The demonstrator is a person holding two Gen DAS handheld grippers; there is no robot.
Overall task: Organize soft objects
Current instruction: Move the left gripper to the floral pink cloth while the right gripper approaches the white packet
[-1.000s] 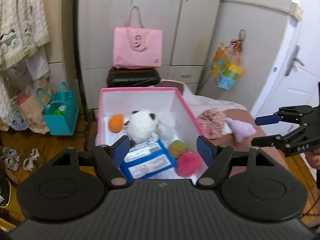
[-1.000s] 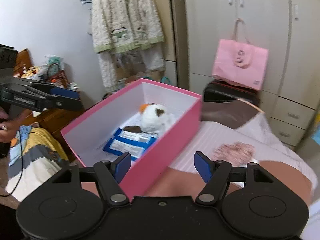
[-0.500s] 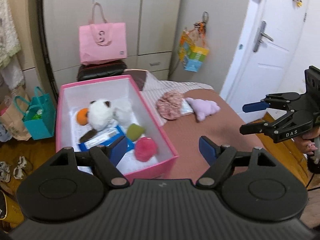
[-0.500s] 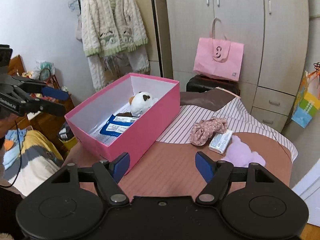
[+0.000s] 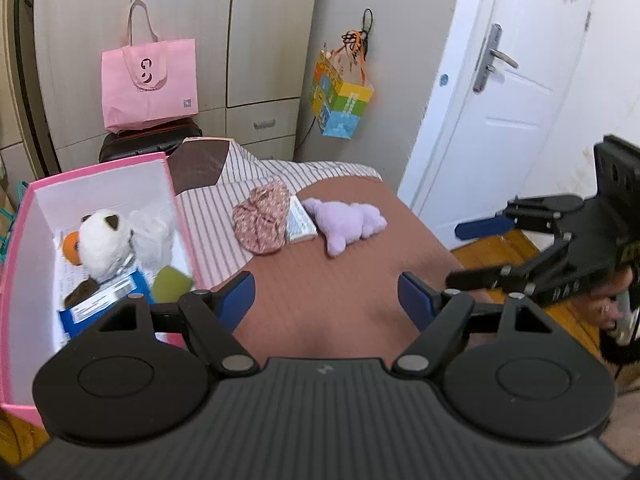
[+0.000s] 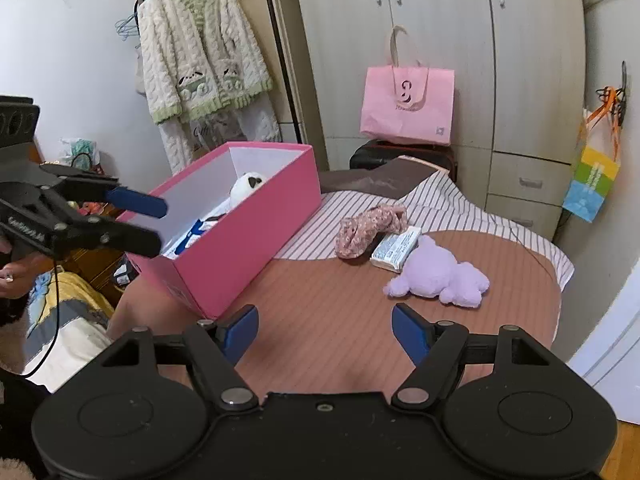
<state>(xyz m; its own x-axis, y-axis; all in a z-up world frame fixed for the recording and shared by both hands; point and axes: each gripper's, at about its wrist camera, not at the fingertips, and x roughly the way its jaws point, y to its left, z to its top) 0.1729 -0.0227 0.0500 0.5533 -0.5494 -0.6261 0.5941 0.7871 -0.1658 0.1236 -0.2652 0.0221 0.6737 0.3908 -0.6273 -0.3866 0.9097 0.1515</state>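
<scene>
On the bed: purple plush (image 5: 346,224) near the far edge, beside the floral cloth (image 5: 262,222)
Pink box (image 5: 24,216): earlier central in the left view, now at its left side
Left hand-held gripper (image 5: 326,300): released, empty
Right hand-held gripper (image 6: 324,330): released, empty, jaws a little wider than before

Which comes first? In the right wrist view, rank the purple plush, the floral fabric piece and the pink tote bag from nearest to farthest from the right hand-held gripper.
From the right hand-held gripper:
1. Purple plush, on the brown cover, ahead and right.
2. Floral fabric piece, farther back on the striped sheet.
3. Pink tote bag, against the wardrobe, beyond the bed.
</scene>
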